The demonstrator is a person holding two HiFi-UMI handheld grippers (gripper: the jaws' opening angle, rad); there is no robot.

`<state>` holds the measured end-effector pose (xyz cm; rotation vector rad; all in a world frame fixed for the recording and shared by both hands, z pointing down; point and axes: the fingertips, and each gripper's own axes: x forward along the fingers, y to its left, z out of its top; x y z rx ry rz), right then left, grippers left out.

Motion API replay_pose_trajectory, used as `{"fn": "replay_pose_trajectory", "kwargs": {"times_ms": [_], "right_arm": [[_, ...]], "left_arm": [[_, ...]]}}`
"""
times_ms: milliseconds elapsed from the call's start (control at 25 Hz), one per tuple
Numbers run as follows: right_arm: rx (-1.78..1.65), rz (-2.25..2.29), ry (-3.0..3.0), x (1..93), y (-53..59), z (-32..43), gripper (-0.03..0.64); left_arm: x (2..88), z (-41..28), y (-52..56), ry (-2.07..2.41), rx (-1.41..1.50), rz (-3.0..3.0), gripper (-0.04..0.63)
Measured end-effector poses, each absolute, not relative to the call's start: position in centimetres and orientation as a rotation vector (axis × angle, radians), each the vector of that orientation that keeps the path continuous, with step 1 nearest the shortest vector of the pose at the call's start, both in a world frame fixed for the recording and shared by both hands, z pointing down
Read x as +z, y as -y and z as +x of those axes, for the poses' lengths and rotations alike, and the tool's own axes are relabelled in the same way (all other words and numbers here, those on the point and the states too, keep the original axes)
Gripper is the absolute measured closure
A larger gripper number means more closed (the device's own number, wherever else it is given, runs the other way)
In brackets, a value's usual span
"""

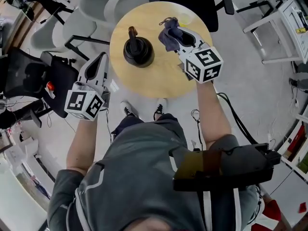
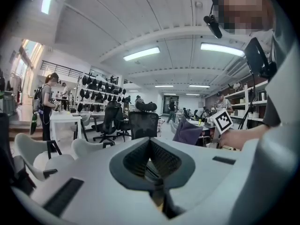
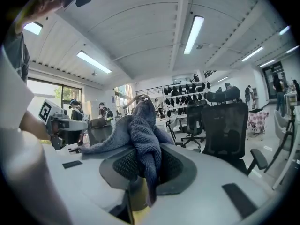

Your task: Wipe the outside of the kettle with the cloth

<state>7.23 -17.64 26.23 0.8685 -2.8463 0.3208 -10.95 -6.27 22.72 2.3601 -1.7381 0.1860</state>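
Note:
A black kettle with a brown handle stands on the round wooden table. My right gripper hangs over the table to the kettle's right, shut on a grey-blue cloth. In the right gripper view the cloth bunches up out of the closed jaws and hides what lies straight ahead. My left gripper is off the table's left edge, shut with nothing in it; in the left gripper view its pads meet, and the cloth shows beyond them.
Grey and black office chairs ring the table's far and left sides. A black chair stands close to my left arm. White shelving is at the right. The person's feet are just below the table's near edge.

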Motion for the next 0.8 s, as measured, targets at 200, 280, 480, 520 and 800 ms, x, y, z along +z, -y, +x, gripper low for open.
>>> {"fn": "replay_pose_trajectory", "kwargs": {"times_ms": [200, 280, 480, 520, 800], "right_arm": [[0.312, 0.949, 2.861, 22.7, 15.9, 7.4, 0.517], [0.291, 0.991, 2.863, 21.4, 15.3, 7.2, 0.517], [0.240, 1.097, 2.839, 19.4, 13.3, 6.4, 0.517], [0.231, 1.113, 2.835, 19.0, 12.8, 6.0, 0.517], [0.171, 1.204, 2.826, 15.9, 9.8, 4.2, 0.517]], "left_arm": [[21.1, -12.6, 5.0, 1.755, 0.251, 2.407, 0.586], [20.2, -13.8, 4.6, 1.749, 0.230, 2.419, 0.586], [18.5, -16.5, 3.5, 1.743, 0.180, 2.443, 0.586], [18.2, -17.0, 3.4, 1.738, 0.170, 2.453, 0.586], [16.4, -19.7, 3.0, 1.715, 0.085, 2.506, 0.587]]}}
